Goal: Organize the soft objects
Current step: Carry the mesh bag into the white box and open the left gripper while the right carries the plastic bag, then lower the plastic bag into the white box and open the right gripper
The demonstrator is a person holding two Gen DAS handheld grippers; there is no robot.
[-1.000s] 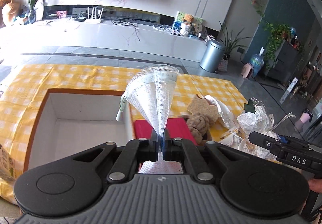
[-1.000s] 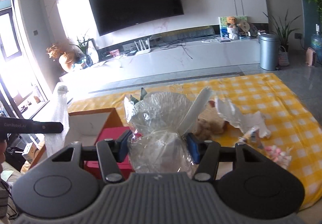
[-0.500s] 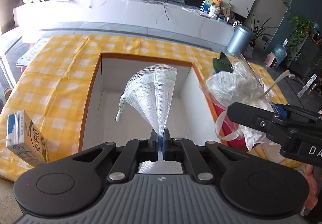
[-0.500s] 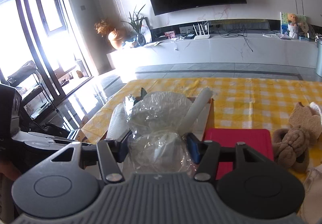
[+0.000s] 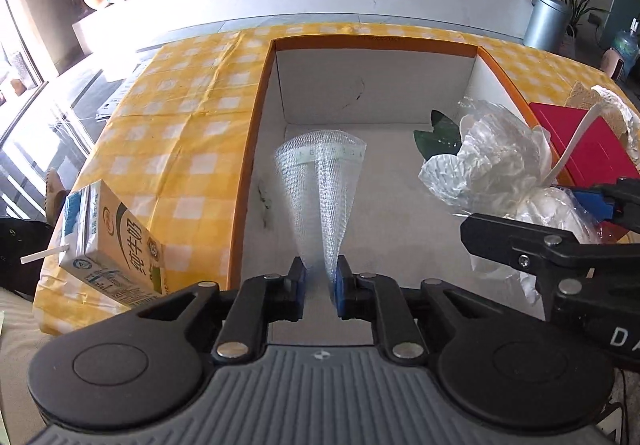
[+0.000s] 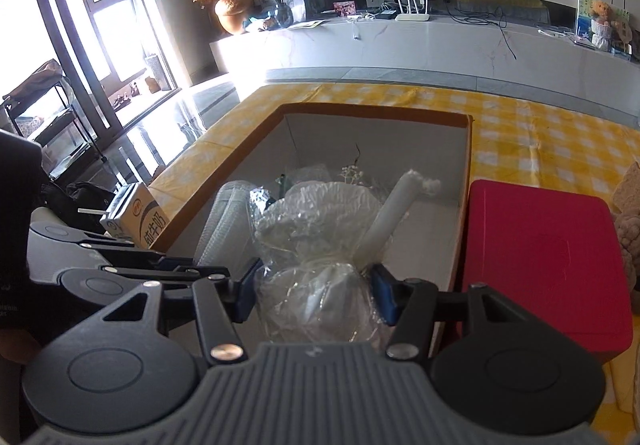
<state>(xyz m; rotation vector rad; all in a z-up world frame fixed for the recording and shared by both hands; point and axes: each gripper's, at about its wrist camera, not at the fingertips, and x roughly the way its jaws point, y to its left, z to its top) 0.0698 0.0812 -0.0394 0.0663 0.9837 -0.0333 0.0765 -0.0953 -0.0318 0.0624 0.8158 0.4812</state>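
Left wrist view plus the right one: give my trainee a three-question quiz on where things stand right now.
1. True or false: the left gripper has its fingers set apart around the white mesh sleeve.
2. Multiple choice: what does the right gripper hold? A) milk carton B) clear plastic-wrapped bundle C) red lid
3. Fill in: both held items hang over the open ______.

Key
1. True; there is a gap between the pads, with the sleeve's narrow end in it.
2. B, the clear plastic-wrapped bundle. The milk carton sits on the yellow checked tablecloth.
3. Cardboard box.
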